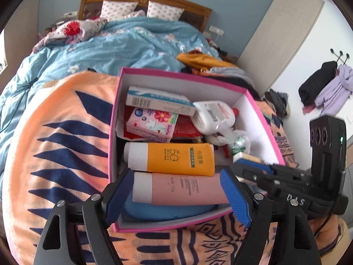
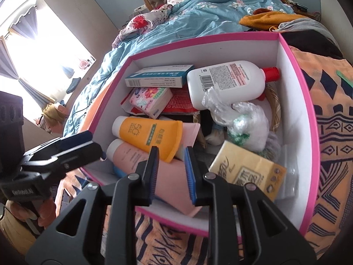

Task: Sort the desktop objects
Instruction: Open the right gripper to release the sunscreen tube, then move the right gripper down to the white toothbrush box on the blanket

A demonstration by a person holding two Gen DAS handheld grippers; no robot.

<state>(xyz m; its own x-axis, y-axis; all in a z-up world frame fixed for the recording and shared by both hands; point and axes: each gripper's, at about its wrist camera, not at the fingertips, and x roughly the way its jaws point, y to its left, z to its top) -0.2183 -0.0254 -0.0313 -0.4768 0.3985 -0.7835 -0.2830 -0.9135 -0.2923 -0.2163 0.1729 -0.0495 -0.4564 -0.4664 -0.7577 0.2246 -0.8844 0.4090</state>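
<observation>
A pink-rimmed cardboard box (image 2: 293,61) sits on an orange patterned blanket (image 1: 66,132) on the bed, packed with toiletries. The pink tube (image 1: 176,190) lies nearest the front wall, its long axis across the box, white cap to the left and crimped end to the right. The left gripper (image 1: 176,196) is spread wide, one blue ribbed finger by the cap and the other by the far end, so it straddles the tube lengthwise without visibly pinching it; whether the pads touch is hard to tell. The right gripper (image 2: 171,174) hovers over the same tube's body with its jaws nearly together, a narrow gap between them and nothing in it. Just behind lies the orange tube (image 2: 150,137), parallel, smooth and glossy. Farther back are a flat teal-and-white carton (image 2: 158,76), a floral tissue pack (image 2: 150,101), a white bottle (image 2: 227,81) with a red cap, a crinkled plastic bag (image 2: 242,123) and a yellow packet (image 2: 249,172). The tubes are soft, rounded and likely slippery. The scene fits either the pink tube just set down or about to be lifted.
</observation>
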